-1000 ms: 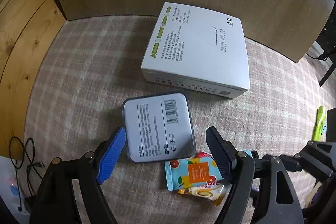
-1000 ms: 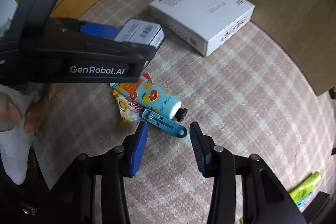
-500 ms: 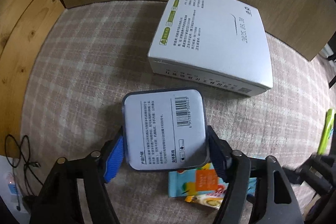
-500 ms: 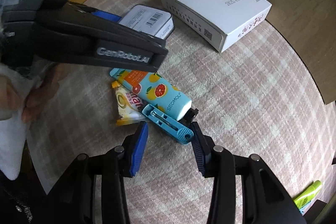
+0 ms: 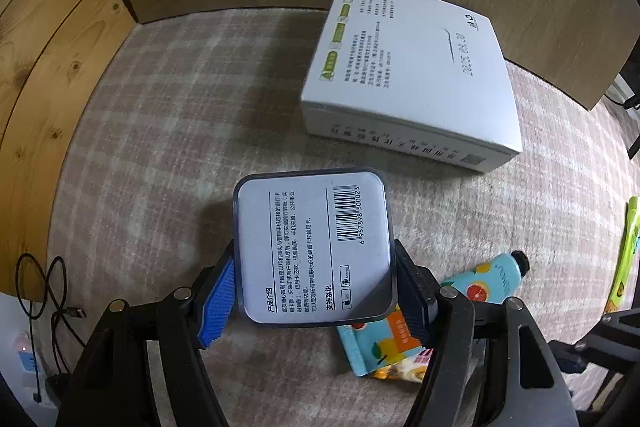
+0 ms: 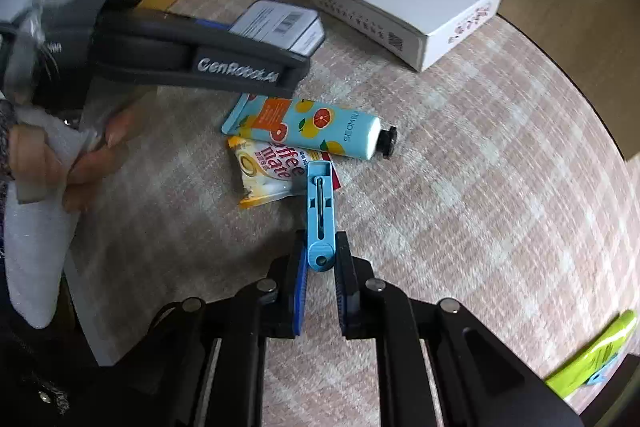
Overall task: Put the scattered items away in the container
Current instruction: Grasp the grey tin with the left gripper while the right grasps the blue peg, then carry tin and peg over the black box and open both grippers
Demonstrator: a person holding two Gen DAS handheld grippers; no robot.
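A flat grey tin (image 5: 314, 247) with a barcode label sits between the fingers of my left gripper (image 5: 316, 297), which is shut on its two sides. Its near edge overlaps a citrus-print hand cream tube (image 5: 488, 279) and a coffee-mate sachet (image 5: 400, 373). In the right wrist view a blue clip (image 6: 320, 215) points away from my right gripper (image 6: 320, 279). That gripper's jaws are closing, and the pads press the clip's round end. The tube (image 6: 320, 127) and sachet (image 6: 268, 171) lie just beyond the clip. A closed white carton (image 5: 416, 75) rests at the back.
A checked cloth (image 5: 180, 131) covers the table, with brown walls behind and pale wood at the left. A green item (image 6: 592, 363) lies at the right edge. The left tool's black body (image 6: 192, 43) and a person's hand (image 6: 80, 163) fill the left of the right wrist view.
My left gripper came forward around the grey tin and closed on its sides. My right gripper reached the blue clip and narrowed onto it. The clip swung to point straight away.
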